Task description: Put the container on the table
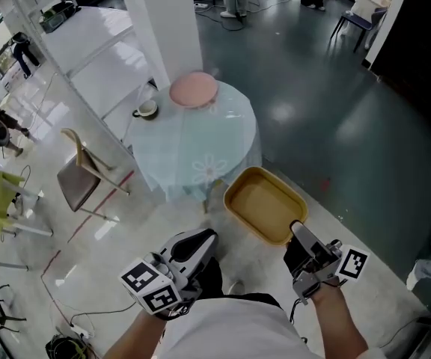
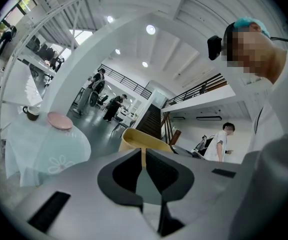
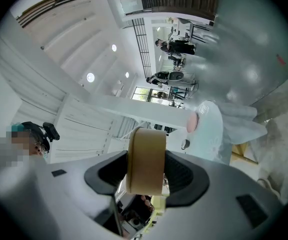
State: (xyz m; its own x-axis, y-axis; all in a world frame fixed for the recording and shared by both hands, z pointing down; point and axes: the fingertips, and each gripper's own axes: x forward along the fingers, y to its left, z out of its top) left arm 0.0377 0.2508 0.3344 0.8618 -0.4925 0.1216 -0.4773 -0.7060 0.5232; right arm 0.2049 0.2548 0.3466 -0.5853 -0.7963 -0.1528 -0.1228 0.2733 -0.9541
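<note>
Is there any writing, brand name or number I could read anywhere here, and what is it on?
No readable word, number or brand in any view.
Left cube and right cube: black-and-white square patterns, no letters.
Tablecloth: a flower drawing only.
Container: plain, no label.

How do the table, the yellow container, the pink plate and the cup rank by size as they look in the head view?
1. table
2. yellow container; it is nearer the camera than the rest, so its lead over the pink plate is unsure
3. pink plate
4. cup
</note>
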